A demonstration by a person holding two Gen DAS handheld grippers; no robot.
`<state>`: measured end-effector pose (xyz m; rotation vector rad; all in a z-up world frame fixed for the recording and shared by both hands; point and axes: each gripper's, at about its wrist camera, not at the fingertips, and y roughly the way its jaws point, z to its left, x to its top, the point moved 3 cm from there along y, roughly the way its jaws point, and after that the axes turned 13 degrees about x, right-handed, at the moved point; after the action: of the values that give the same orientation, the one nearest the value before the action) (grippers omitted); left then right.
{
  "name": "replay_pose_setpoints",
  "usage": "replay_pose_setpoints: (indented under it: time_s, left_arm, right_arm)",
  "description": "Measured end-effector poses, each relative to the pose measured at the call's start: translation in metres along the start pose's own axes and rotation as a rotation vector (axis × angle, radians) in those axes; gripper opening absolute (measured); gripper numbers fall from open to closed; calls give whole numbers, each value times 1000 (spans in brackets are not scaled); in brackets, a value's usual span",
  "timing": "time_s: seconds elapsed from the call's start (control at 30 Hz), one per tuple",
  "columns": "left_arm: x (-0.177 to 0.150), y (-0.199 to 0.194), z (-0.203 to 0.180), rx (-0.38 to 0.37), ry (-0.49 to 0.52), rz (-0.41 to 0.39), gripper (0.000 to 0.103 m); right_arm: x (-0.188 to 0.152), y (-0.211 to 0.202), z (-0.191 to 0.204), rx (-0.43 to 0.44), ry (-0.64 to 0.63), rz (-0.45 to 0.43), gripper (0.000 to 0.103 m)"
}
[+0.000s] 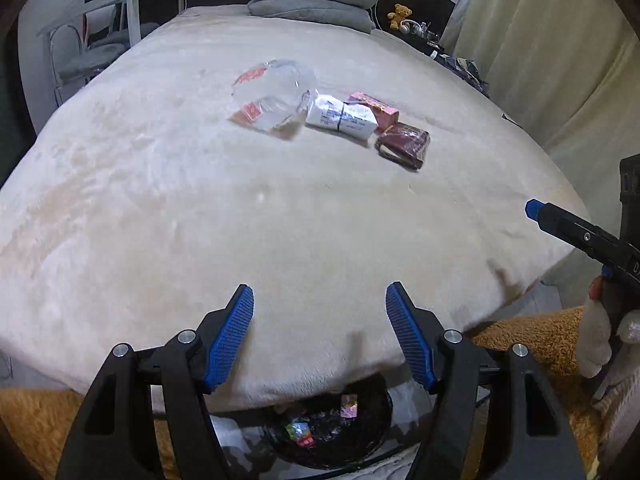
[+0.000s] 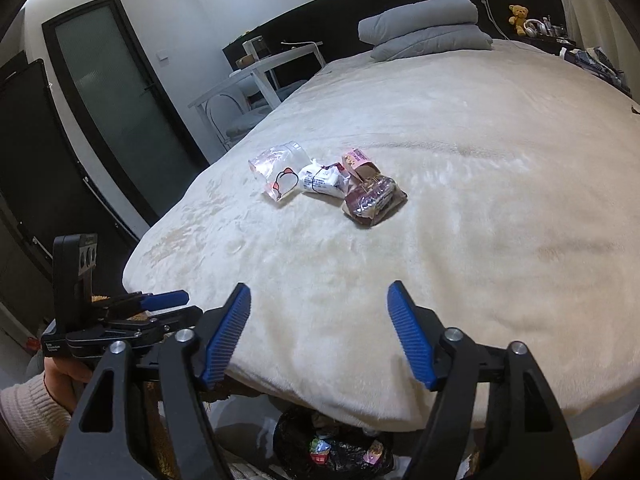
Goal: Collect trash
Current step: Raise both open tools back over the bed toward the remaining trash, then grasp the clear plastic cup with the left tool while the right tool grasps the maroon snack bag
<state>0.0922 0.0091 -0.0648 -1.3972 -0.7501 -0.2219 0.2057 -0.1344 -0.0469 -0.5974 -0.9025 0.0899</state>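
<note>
Both the left gripper (image 1: 320, 332) and the right gripper (image 2: 319, 332) hang released and empty over the cream plush bed (image 1: 160, 200). Four wrappers lie mid-bed: clear plastic bag (image 1: 274, 94), white packet (image 1: 342, 116), pink carton (image 1: 374, 106), maroon wrapper (image 1: 404, 144). Black-lined bin (image 1: 332, 428) sits below the bed's edge.

bed (image 1: 160, 208): cream blanket | on it: clear bag (image 1: 274, 94), white packet (image 1: 340, 117), pink box (image 1: 374, 107), maroon wrapper (image 1: 404, 144), grey pillows (image 1: 312, 0)

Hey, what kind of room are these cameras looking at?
Most likely a bedroom: a large bed under a cream fleece blanket, folded grey pillows stacked at the dark headboard, and a teddy bear on the ledge beside it.
</note>
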Motion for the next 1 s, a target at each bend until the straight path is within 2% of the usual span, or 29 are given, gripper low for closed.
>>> replay_pose_setpoints:
  time_s: [0.07,0.17,0.3,0.4,0.53,0.67,0.73,0.83,0.87,0.93,0.97,1.0]
  left_arm:
    - [17,7,3,1,21,3,70]
    - [46,15,3,26,69,-36,86]
    - [86,27,4,42,125,-97,97]
    - [111,43,5,27,176,-152,97]
    - [140,71,9,26,212,-173,97]
    - [151,99,9,36,269,-151,97]
    - [154,111,7,16,279,-124,97]
    - [158,121,5,44,295,-111,97]
    - [160,124,5,76,287,-114,96]
    - [163,126,6,72,262,-105,85]
    - [163,124,5,70,269,-100,73]
    - [164,122,5,83,274,-109,73]
  right_arm:
    - [12,14,-5,-23,-34,20,81]
    - [27,33,-17,-44,-65,40,84]
    - [49,54,-33,-67,-103,47,86]
    - [61,73,-41,-80,-162,57,88]
    - [69,101,-54,-101,-228,104,88]
    - [74,123,-67,-90,-241,146,89]
    - [74,130,-66,-85,-277,163,88]
    - [72,140,-67,-90,-303,182,88]
    - [72,143,-68,-95,-305,184,85]
    - [71,149,-69,-109,-301,205,61]
    - [70,148,-69,-105,-304,201,61]
    - [70,148,-69,-107,-306,195,61]
